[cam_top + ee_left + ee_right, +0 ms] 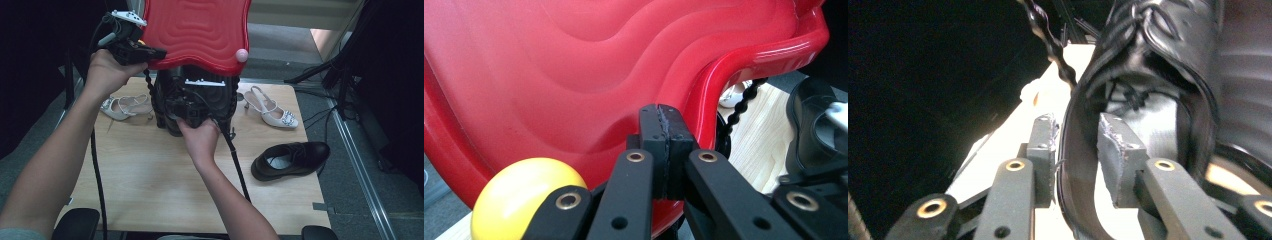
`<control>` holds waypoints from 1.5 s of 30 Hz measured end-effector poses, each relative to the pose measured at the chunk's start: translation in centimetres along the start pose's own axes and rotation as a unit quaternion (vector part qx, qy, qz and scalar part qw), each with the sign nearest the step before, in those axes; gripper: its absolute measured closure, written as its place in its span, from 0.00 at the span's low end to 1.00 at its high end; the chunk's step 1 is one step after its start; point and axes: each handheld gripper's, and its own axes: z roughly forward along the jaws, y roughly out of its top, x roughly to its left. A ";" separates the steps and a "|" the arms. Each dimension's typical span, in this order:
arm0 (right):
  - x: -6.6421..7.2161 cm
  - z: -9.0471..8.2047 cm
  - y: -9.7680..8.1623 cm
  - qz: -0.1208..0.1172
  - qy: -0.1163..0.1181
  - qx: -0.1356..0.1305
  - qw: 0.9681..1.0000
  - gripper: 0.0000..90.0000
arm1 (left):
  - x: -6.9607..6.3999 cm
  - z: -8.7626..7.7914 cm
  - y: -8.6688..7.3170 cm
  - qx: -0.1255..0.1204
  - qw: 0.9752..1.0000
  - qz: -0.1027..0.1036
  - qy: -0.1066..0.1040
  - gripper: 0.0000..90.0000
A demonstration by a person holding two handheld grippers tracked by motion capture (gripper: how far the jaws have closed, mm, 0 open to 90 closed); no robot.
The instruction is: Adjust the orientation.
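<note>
The left gripper (150,52) is raised above the far left part of the table (150,170), with its jaws pressed together on the lower edge of a red wavy tray (197,30). In the left gripper view the 2 pads (663,145) meet flat against each other over the tray's rim, beside a yellow ball (526,197).

The right gripper (192,102) is at the centre of the far half of the table, under the tray. Its jaws straddle the collar wall of a black shoe (1158,65): 1 pad lies outside the wall and 1 inside the opening. The outer pad lies against the leather; the inner pad stands slightly apart from it, so no firm pinch is confirmed.

Edges and open room: the near half of the table is bare wood. A second black shoe (290,160) lies near the right edge. A white heeled sandal (272,110) lies at the far right, and another white sandal (122,106) lies at the far left, just beside the left hand (107,72).

No brand, label or writing can be read.

The high view shows a pink ball (242,55) on the tray's right corner. The right gripper view shows the shoe's laces and lining.
</note>
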 end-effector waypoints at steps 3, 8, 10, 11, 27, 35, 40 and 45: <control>-0.3 -1.2 -0.9 -0.002 0.006 0.006 1.000 0.84 | 0.0 0.0 0.0 0.001 1.000 0.000 0.001 1.00; -0.5 -3.4 -2.3 -0.014 0.016 0.011 1.000 0.92 | 0.0 0.0 0.0 0.003 1.000 -0.002 0.003 1.00; -0.8 -4.0 -3.0 -0.019 0.018 0.013 1.000 0.95 | 0.0 0.0 0.1 0.003 1.000 -0.003 0.003 1.00; -0.9 -4.3 -3.5 -0.021 0.018 0.015 0.999 0.96 | 0.0 0.1 0.1 0.004 1.000 -0.003 0.004 1.00; -3.5 -0.2 -9.4 -0.023 0.008 0.043 0.999 1.00 | -0.1 0.0 0.0 0.004 1.000 -0.005 0.006 1.00; -3.7 1.9 -9.7 -0.042 -0.014 0.040 0.998 1.00 | -0.2 0.0 0.0 0.004 1.000 -0.007 0.007 1.00; -3.4 1.9 -9.4 -0.049 -0.013 0.038 0.998 1.00 | -0.1 0.1 0.1 0.006 1.000 -0.011 0.006 1.00; -3.1 2.1 -9.1 -0.048 -0.013 0.039 0.998 1.00 | -0.1 0.0 0.1 0.009 1.000 -0.014 0.005 1.00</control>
